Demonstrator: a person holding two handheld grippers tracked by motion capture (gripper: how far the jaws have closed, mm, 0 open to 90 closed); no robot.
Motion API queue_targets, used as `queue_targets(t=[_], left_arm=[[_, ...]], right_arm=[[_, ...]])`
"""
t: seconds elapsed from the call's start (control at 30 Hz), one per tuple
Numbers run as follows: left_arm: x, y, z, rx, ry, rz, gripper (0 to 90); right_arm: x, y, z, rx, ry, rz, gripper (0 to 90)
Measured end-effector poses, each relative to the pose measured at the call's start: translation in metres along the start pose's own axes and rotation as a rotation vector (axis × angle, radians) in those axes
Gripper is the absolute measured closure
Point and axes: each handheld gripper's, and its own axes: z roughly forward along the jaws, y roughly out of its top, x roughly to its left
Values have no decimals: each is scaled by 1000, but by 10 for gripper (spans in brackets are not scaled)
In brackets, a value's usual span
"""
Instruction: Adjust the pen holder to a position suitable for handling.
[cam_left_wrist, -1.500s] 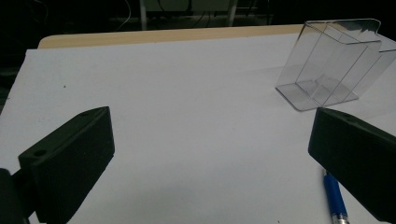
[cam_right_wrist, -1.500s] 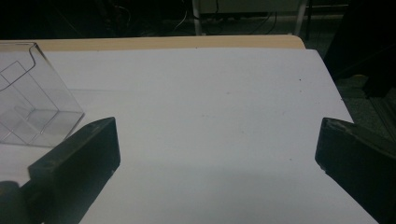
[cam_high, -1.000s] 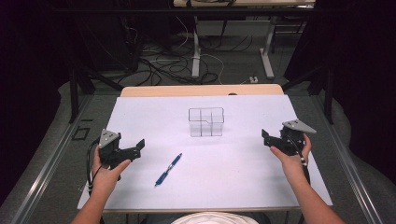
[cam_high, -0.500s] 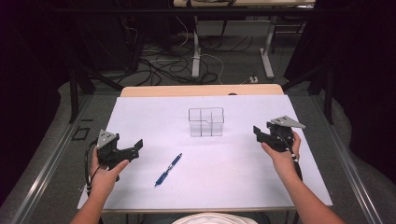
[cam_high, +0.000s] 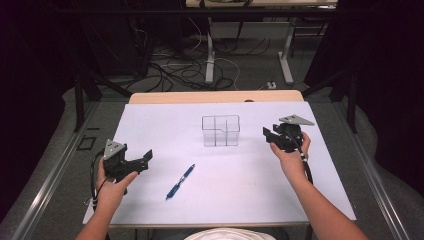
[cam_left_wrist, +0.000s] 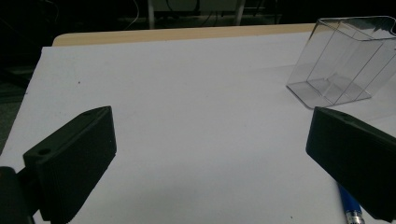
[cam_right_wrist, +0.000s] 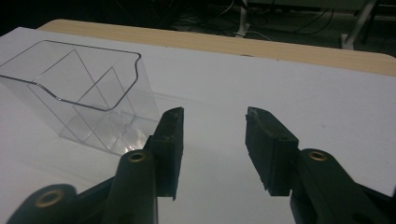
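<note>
Right tool (cam_high: 268, 134) has moved in toward the clear box (cam_high: 220, 131), jaws spread, empty; left tool (cam_high: 142, 161) spread, pen (cam_high: 180, 181) just beside it.

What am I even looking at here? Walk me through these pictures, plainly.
No robot: a person at a table holds a hand-held gripper in each hand, a black tool with two jaws. The high view looks down from above: left hand-held gripper, right hand-held gripper. The other two pictures come from cameras riding on each tool, looking along its own jaws. On the white table stand a clear plastic organizer with compartments, empty as far as I can see, and a blue pen lying flat. Both sets of jaws stand open with nothing between them.
</note>
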Motion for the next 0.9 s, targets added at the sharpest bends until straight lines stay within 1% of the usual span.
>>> queue_targets(t=[0.07,0.1,0.13,0.33,0.37,0.4,0.53,0.73,0.77,0.9], left_arm=[[0,0,0,1,0,1,16],[0,0,0,1,0,0,16],[0,0,0,1,0,-1,16],[0,0,0,2,0,-1,18],[0,0,0,2,0,-1,18],[1,0,0,3,0,-1,18],[1,-1,0,7,2,-2,20],[1,-1,0,10,1,-3,20],[2,-1,0,11,1,-3,20],[2,-1,0,12,1,-3,21]], right_arm=[[3,2,4,3,5,-12,621],[3,2,4,3,5,-12,621],[6,5,8,7,10,-16,644],[14,13,19,25,8,-74,714],[14,13,19,25,8,-74,714],[18,15,23,27,11,-79,734],[24,19,30,39,19,-102,781],[31,22,39,52,34,-118,829],[33,23,44,66,41,-120,851],[36,24,51,83,53,-109,900]])
